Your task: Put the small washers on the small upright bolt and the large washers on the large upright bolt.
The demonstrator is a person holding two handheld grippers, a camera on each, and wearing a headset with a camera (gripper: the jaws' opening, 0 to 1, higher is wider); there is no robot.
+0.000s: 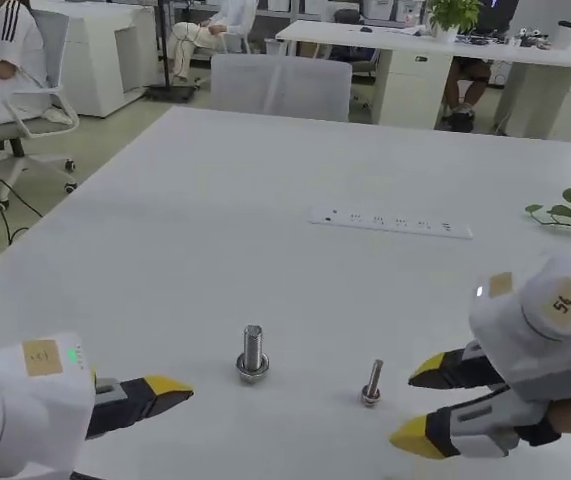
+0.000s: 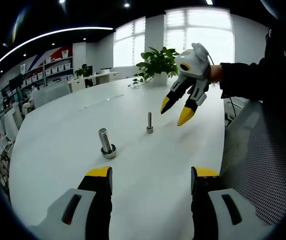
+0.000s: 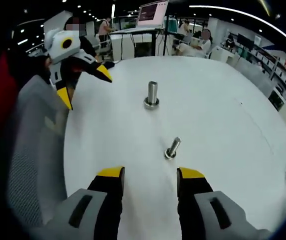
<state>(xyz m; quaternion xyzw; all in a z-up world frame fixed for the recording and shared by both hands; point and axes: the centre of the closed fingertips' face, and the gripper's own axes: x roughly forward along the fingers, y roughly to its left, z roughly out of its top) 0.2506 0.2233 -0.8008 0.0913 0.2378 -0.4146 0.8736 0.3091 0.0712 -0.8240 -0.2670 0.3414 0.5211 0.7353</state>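
Fingers (image 1: 433, 369) of the right gripper (image 1: 405, 406) are hanging open and empty just right of the upright small bolt (image 1: 371, 384) on the table (image 1: 265, 220), while the left gripper (image 2: 152, 172), also open, is pointing toward the nearer large bolt (image 1: 252, 353).

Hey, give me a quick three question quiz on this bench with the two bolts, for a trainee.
1. True or false: the left gripper and right gripper both stand open, holding nothing.
2. In the head view, the large bolt stands to which side of the small bolt? A left, B right.
3. What long white thing lies on the table beyond the bolts?
Key: 1 true; 2 A; 3 the power strip.
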